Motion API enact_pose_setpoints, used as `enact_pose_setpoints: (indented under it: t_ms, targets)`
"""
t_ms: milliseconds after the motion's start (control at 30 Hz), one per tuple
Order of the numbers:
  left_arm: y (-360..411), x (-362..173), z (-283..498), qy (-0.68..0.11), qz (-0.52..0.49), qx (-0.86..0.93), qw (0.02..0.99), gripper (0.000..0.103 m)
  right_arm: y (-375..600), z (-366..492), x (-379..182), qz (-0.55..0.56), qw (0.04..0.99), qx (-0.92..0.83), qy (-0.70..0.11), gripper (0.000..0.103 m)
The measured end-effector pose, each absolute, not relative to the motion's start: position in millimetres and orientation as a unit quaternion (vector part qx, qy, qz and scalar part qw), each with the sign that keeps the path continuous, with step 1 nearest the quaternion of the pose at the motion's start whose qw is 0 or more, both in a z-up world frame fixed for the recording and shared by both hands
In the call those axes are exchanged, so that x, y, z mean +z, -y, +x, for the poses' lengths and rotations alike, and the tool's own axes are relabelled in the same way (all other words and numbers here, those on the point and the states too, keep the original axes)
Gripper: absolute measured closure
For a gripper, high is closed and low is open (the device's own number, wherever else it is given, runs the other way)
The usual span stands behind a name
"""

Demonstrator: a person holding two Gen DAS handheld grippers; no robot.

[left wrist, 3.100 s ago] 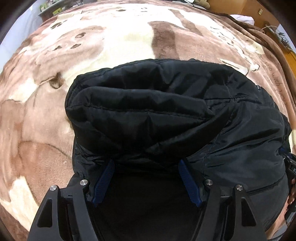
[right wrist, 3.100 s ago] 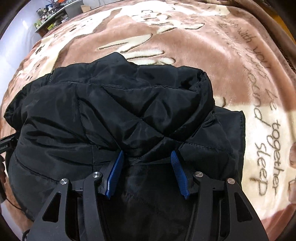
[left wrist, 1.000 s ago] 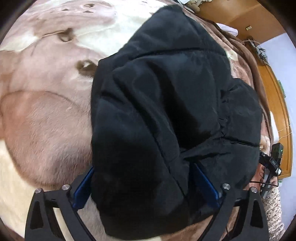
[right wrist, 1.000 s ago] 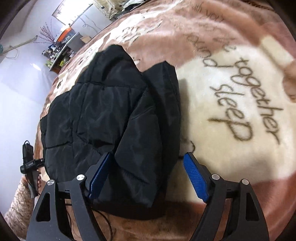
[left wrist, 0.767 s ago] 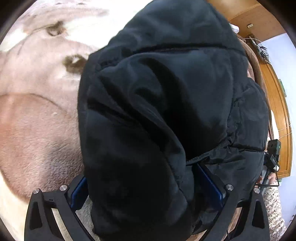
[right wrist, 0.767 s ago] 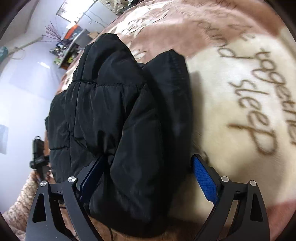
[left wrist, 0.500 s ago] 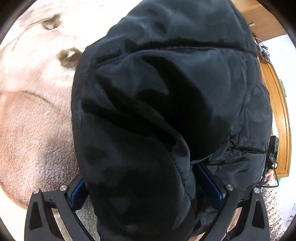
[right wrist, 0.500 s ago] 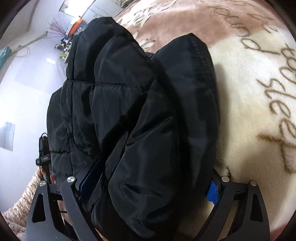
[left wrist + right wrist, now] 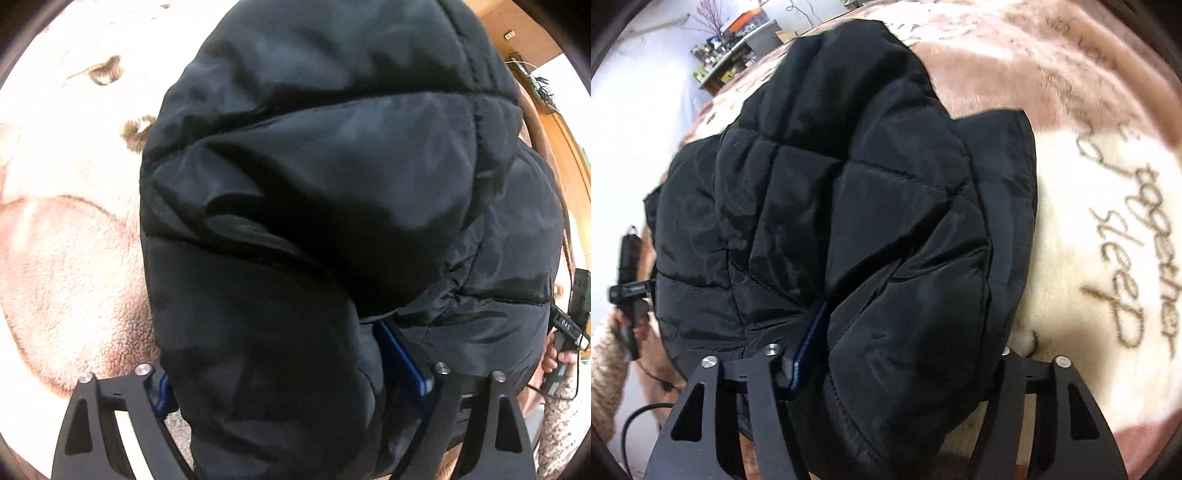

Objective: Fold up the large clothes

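Black quilted puffer jacket (image 9: 332,206), bunched thick between both tongs, on plush blanket (image 9: 1089,229).

- The jacket (image 9: 332,206) is plain black, quilted in stitched panels, with a faint sheen.
- The blanket (image 9: 1082,206) is pinkish brown and cream, with brown script lettering across the cream patch; in the left wrist view it shows cream with tan areas and small dark brown marks.
- Both grippers have black frames with silver screws; the left gripper (image 9: 291,380) and right gripper (image 9: 905,354) carry blue finger pads.
- The sleeve (image 9: 605,354) is speckled beige.
- The woodwork (image 9: 565,147) is orange-brown.
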State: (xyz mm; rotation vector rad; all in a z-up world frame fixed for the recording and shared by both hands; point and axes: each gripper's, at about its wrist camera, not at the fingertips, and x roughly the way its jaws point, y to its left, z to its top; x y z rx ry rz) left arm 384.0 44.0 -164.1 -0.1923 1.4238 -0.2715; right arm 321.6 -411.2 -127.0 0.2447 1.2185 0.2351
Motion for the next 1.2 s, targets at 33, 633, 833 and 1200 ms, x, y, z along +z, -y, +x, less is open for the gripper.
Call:
enact_pose_setpoints:
  t_ms: [33, 633, 833, 1200]
  targets:
    - [-41, -163, 383, -0.649, -0.08, -0.12, 0.747, 0.019, 404, 320, -124, 0.104, 0.81, 0.104, -0.568, 0.049]
    - [-28, -119, 349, -0.601, -0.063, -0.118, 0.788, 0.057, 378, 285, -91, 0.048, 0.84, 0.043, -0.539, 0.068]
    - [-25, -97, 331, -0.584, -0.059, -0.109, 0.803, 0.069, 366, 270, -64, 0.03, 0.856, 0.028, -0.516, 0.073]
    - [-92, -31, 301, -0.542, -0.083, -0.119, 0.828, 0.075, 346, 239, -15, 0.021, 0.884, 0.027, -0.466, 0.077]
